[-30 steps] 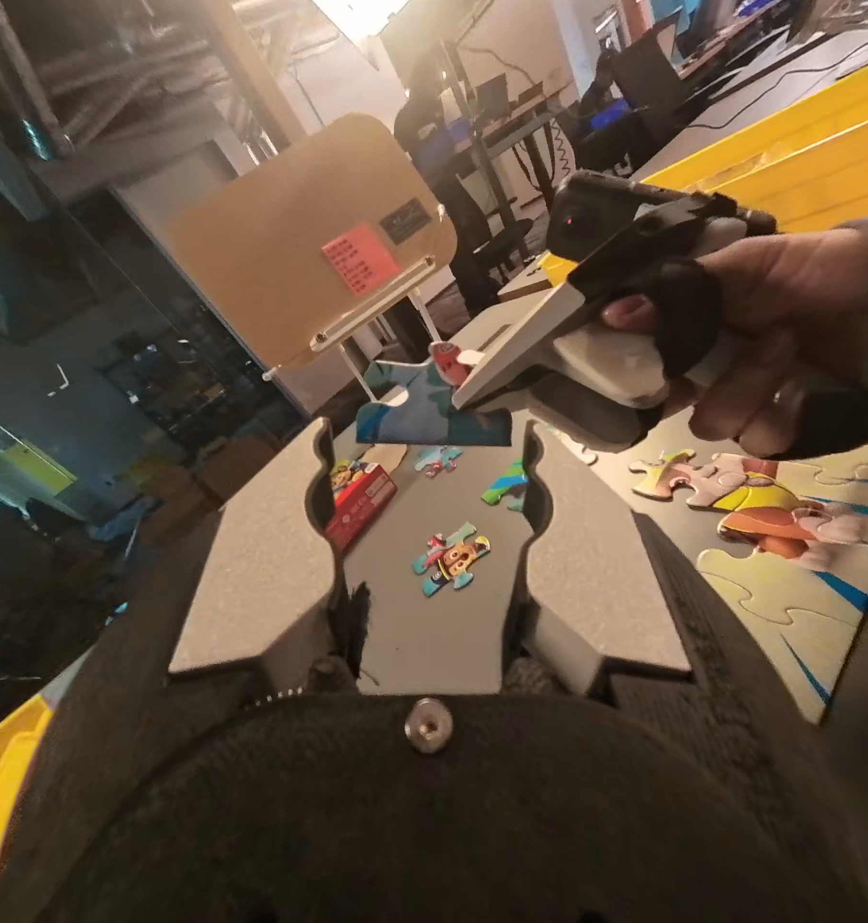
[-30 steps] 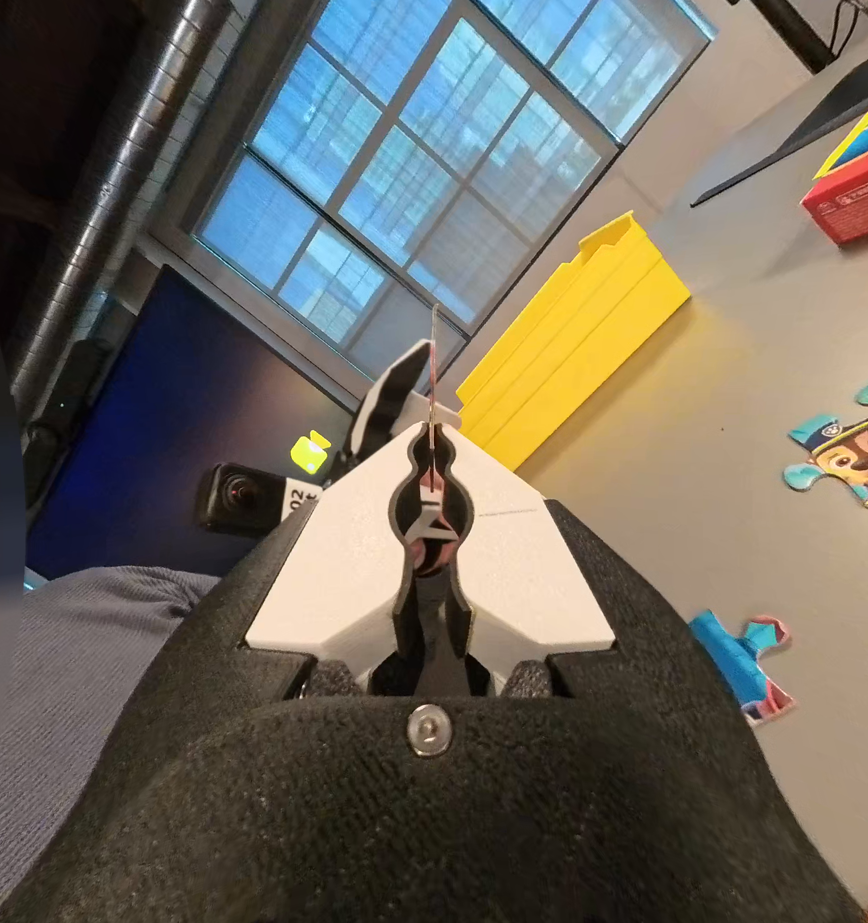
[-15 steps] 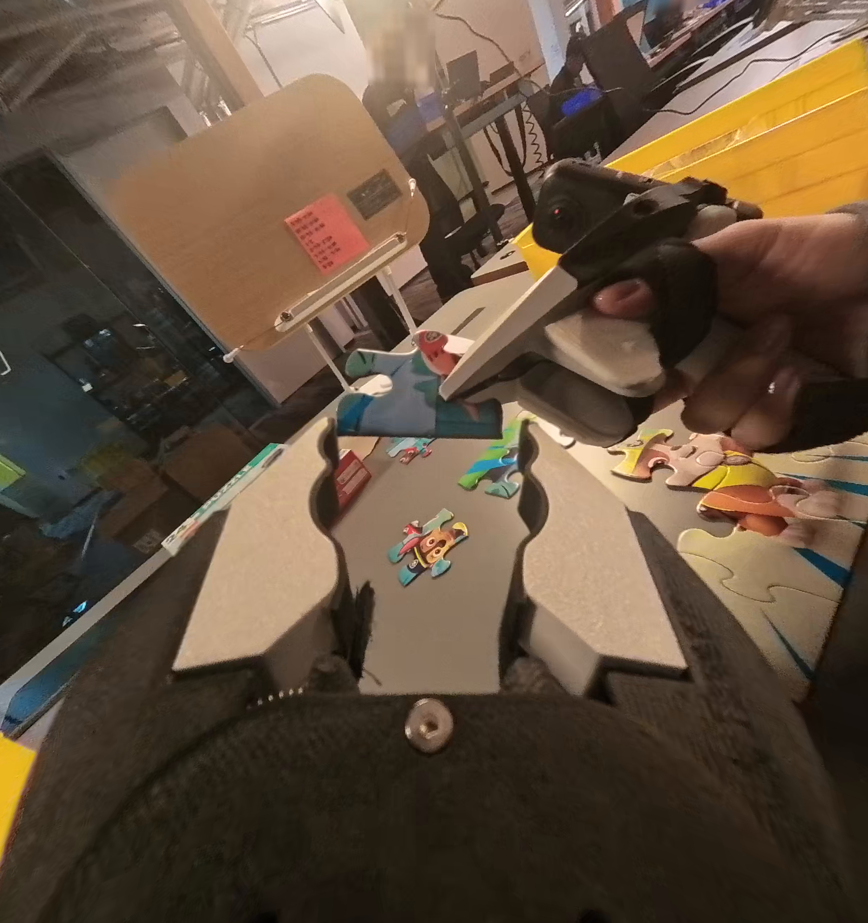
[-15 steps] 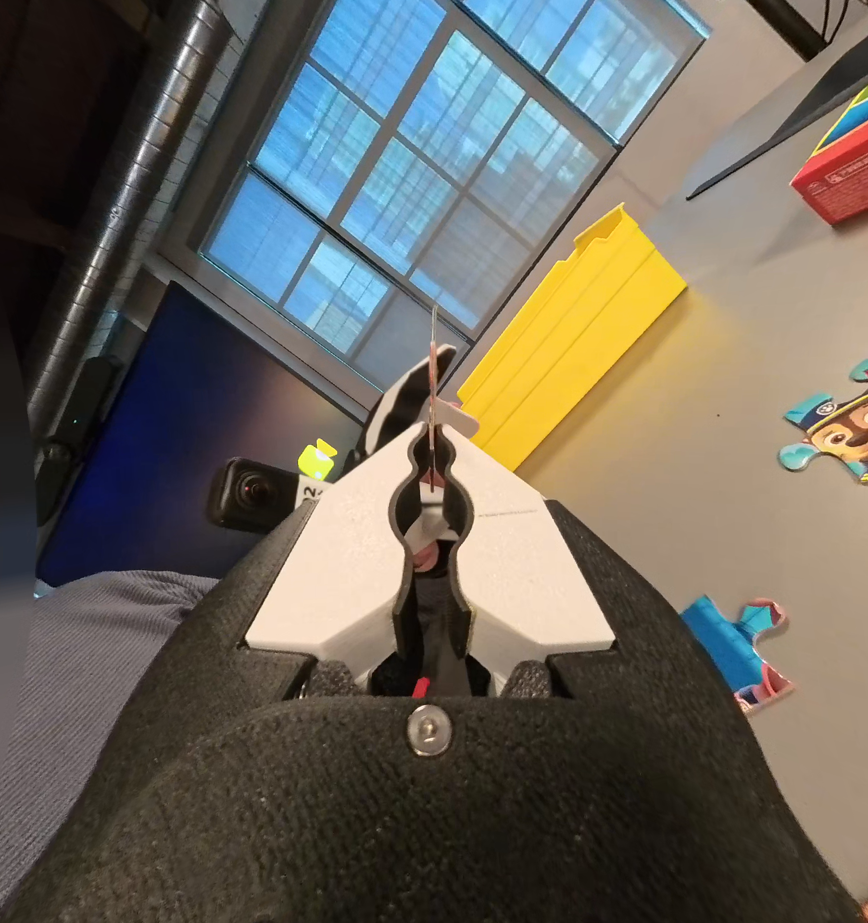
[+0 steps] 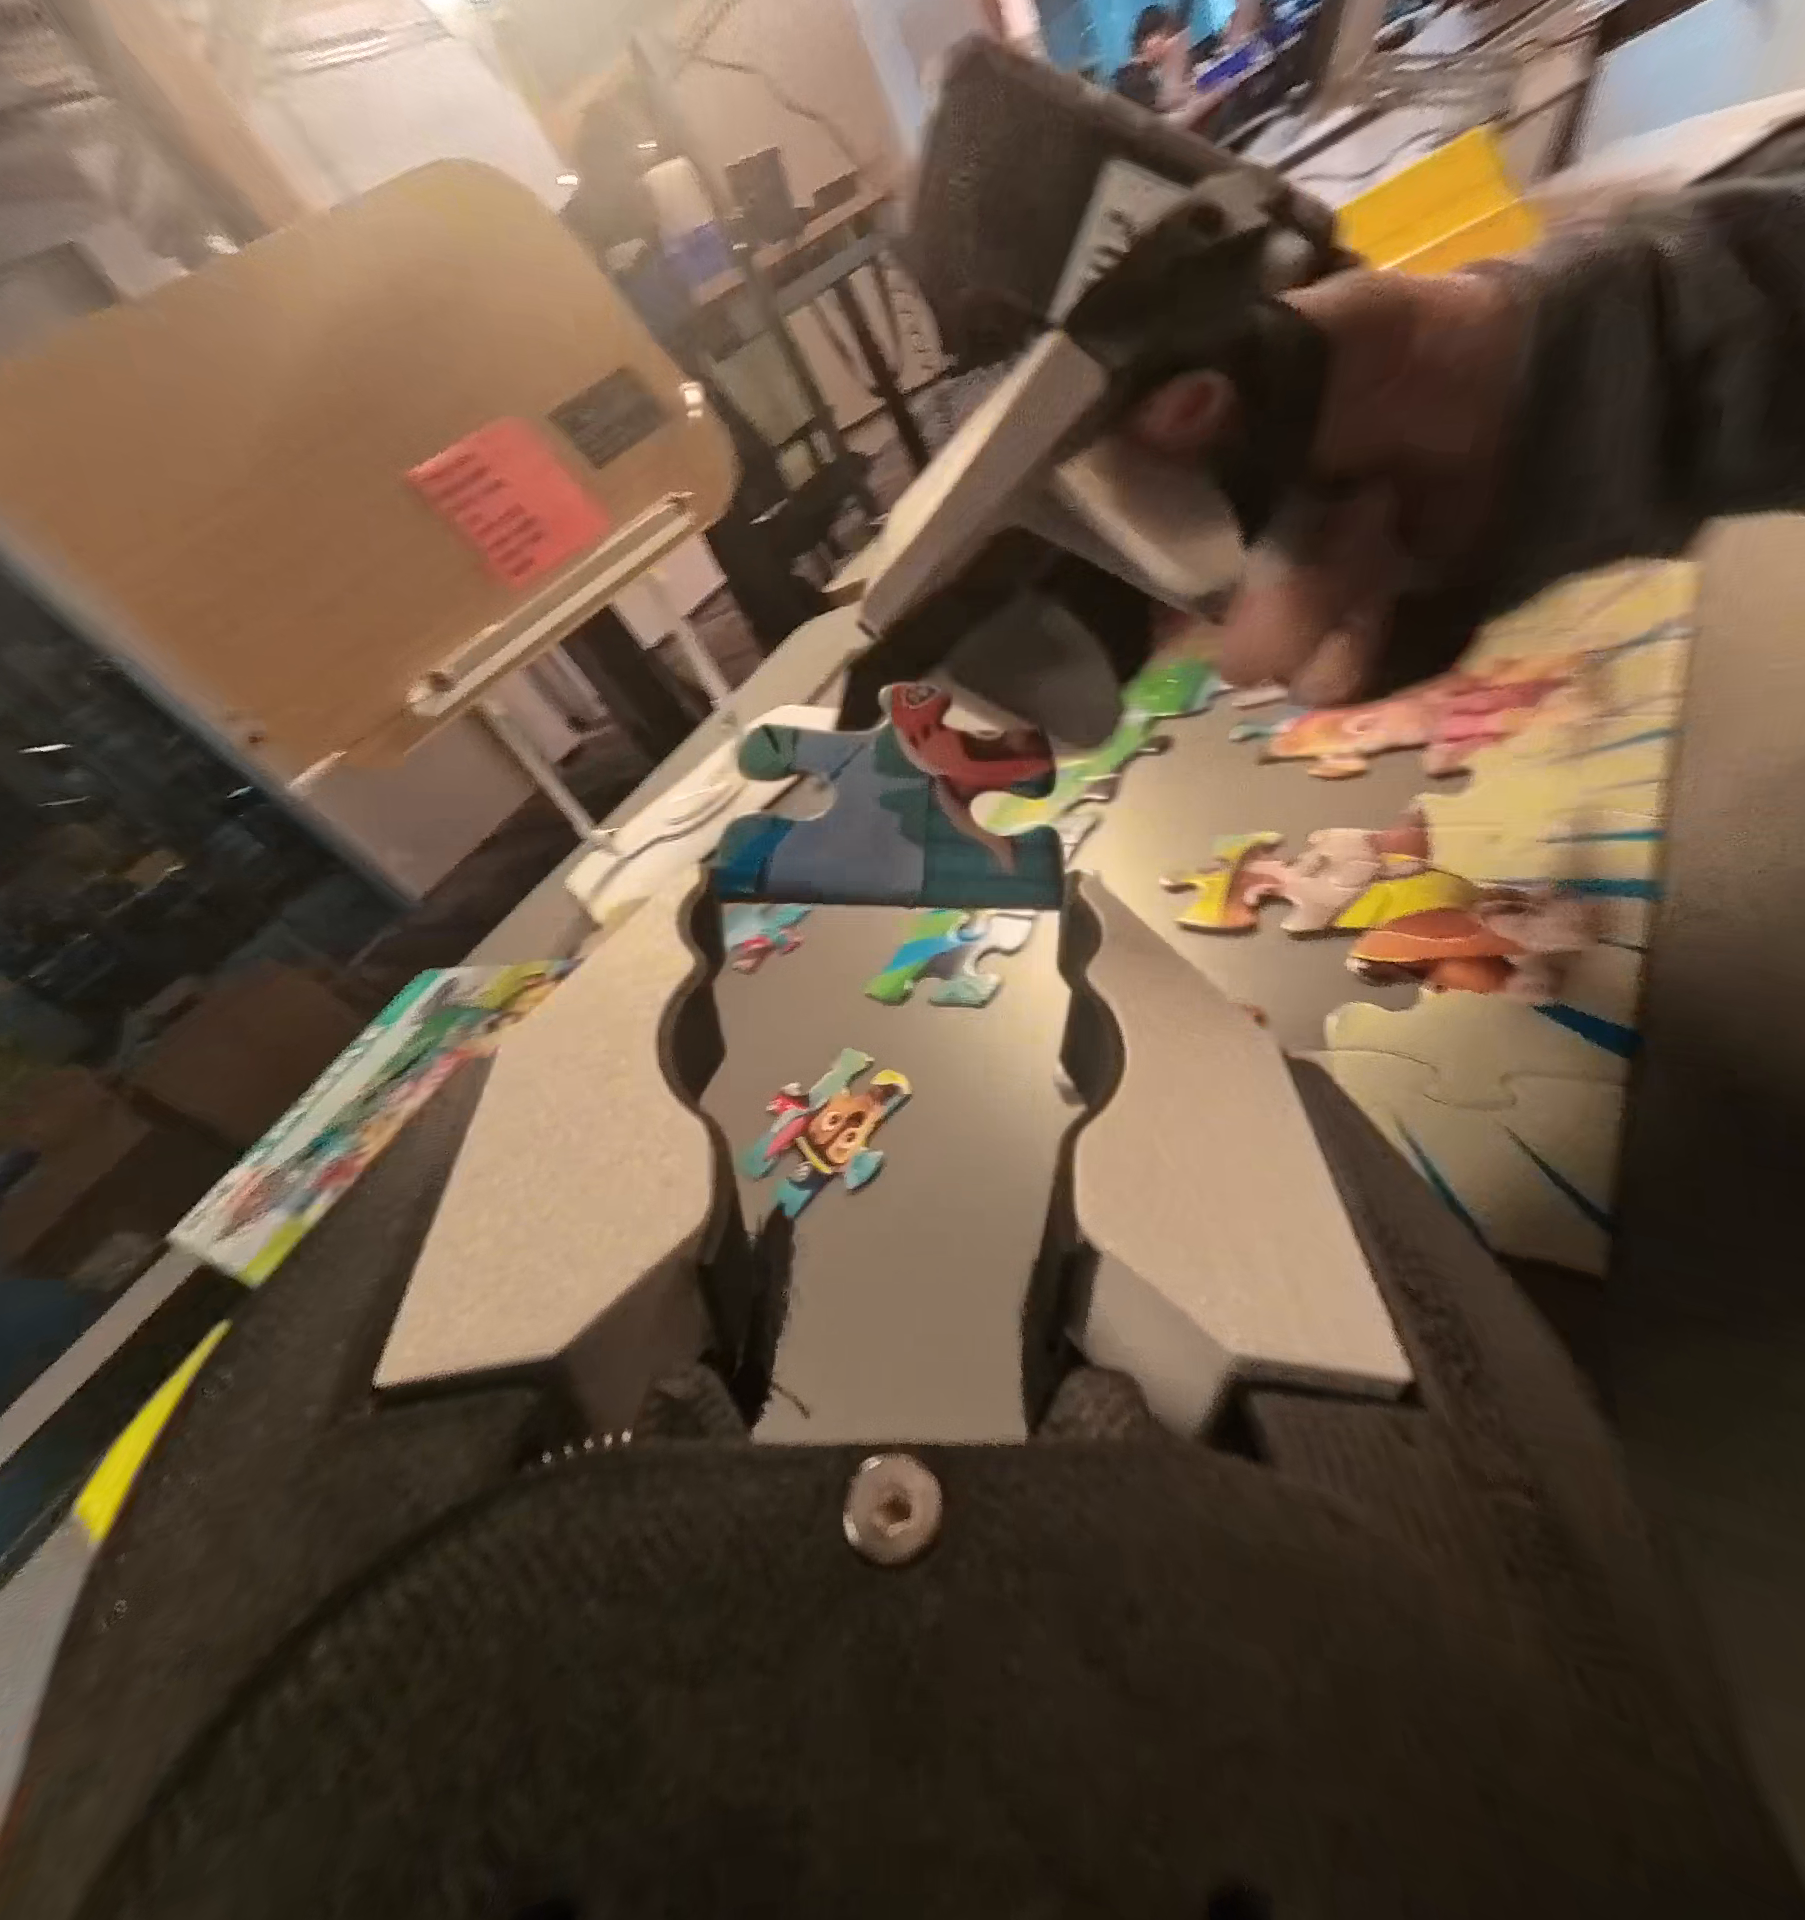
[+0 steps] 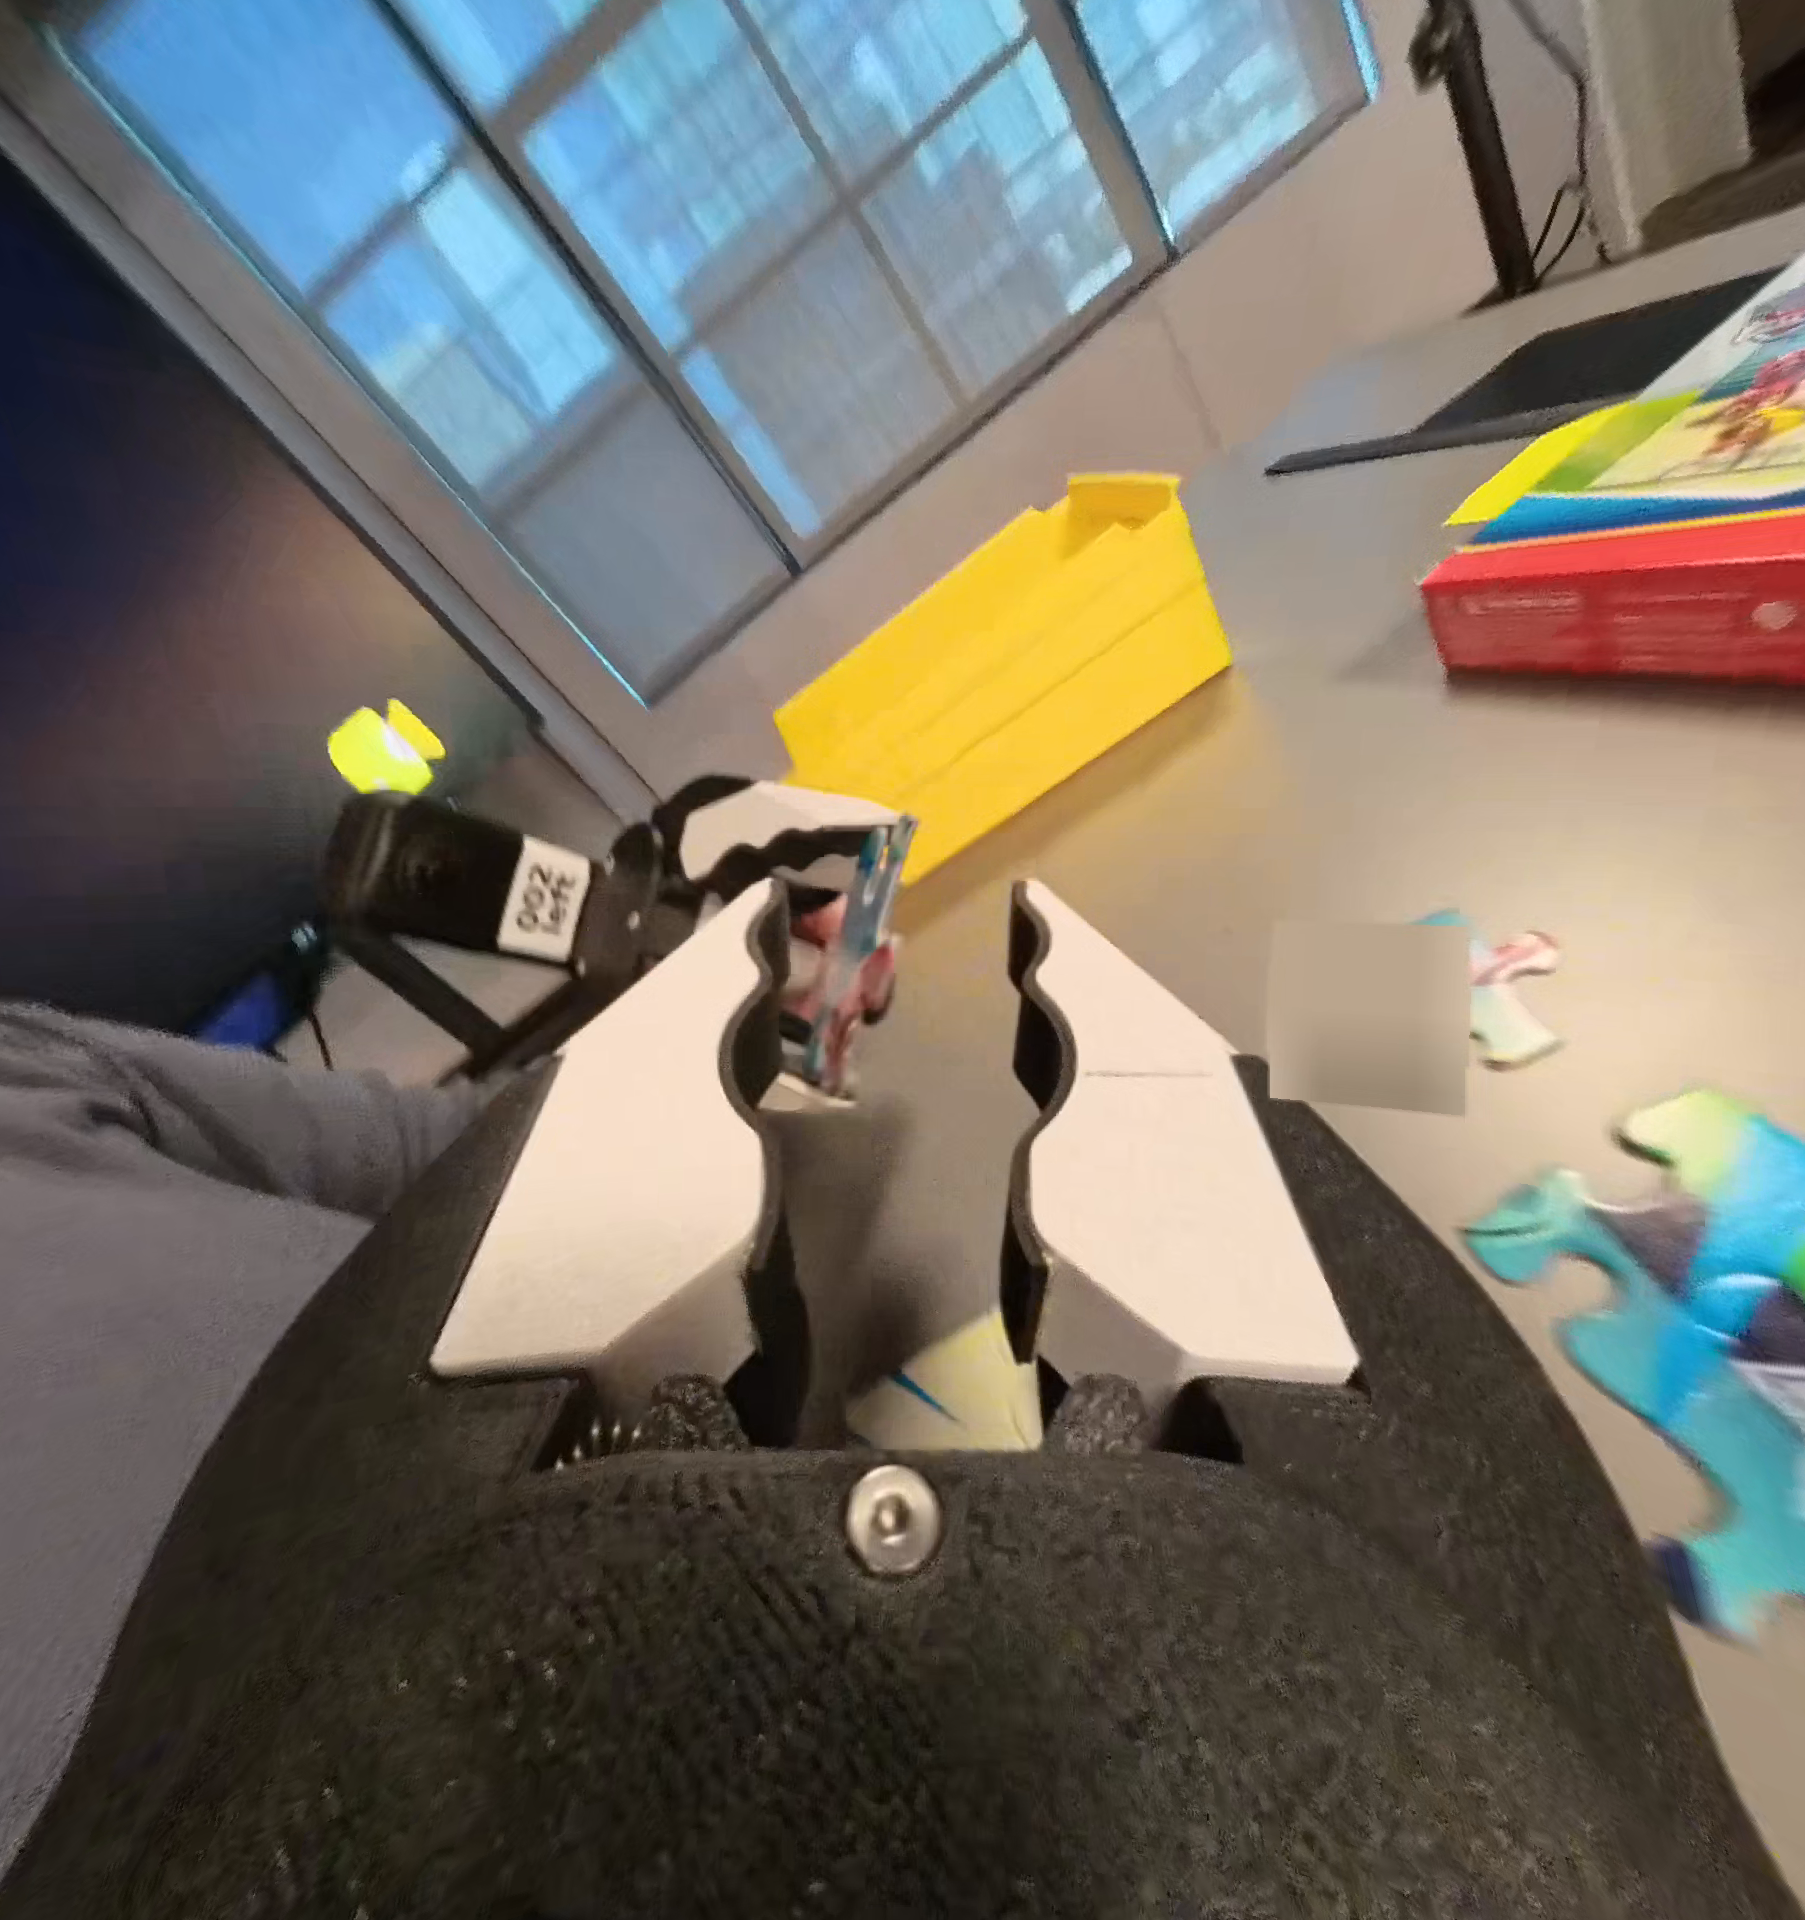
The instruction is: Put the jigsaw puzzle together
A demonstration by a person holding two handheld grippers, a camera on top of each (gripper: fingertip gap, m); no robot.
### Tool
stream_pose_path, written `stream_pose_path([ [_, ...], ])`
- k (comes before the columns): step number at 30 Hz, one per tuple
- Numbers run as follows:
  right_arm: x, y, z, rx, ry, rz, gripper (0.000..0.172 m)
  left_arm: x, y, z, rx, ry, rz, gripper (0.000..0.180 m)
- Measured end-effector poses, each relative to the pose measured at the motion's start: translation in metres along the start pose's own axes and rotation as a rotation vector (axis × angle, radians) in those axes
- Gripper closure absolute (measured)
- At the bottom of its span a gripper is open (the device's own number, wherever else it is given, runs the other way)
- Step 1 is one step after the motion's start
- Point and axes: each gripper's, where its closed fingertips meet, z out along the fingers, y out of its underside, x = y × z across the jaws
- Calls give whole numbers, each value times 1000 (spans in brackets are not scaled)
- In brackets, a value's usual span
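A blue-and-red puzzle piece (image 5: 893,821) is pinched edgewise at the tips of the left gripper (image 5: 885,899) above the grey table (image 5: 929,1299), while the right gripper (image 6: 890,904) is spread beside it.

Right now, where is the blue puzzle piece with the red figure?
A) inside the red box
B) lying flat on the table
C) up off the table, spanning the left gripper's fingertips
C: the puzzle piece bridges the fingertips of the left gripper, with the table showing beneath it.

left gripper (image 5: 887,904) fingers grip blue puzzle piece (image 5: 877,831) | right gripper (image 5: 981,665) just above | loose pieces (image 5: 825,1132) on table (image 5: 929,1299)
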Motion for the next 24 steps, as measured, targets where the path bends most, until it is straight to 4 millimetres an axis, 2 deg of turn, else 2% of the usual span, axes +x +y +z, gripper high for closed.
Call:
stream_pose_path([
  [3, 9, 10, -9, -175, 15, -37, 133, 12, 4, -1, 2, 116, 7, 116],
  [6, 19, 27, -10, -305, 16, 14, 127, 24, 7, 0, 1, 214, 31, 116],
  [11, 11, 39, -7, -397, -115, 164, 146, 30, 13, 5, -10, 305, 50, 116],
  [14, 14, 39, -5, -414, -130, 176, 169, 28, 19, 9, -29, 339, 71, 116],
  [16, 19, 36, -3, -404, -131, 184, 171, 24, 26, 14, -49, 337, 73, 116],
  [21, 65, 37, -5, -397, 33, 164, 172, 11, 49, 20, -110, 302, -95, 105],
  [24, 82, 47, -5, -402, 91, 188, 172, 23, 60, 11, -181, 333, -58, 120],
])
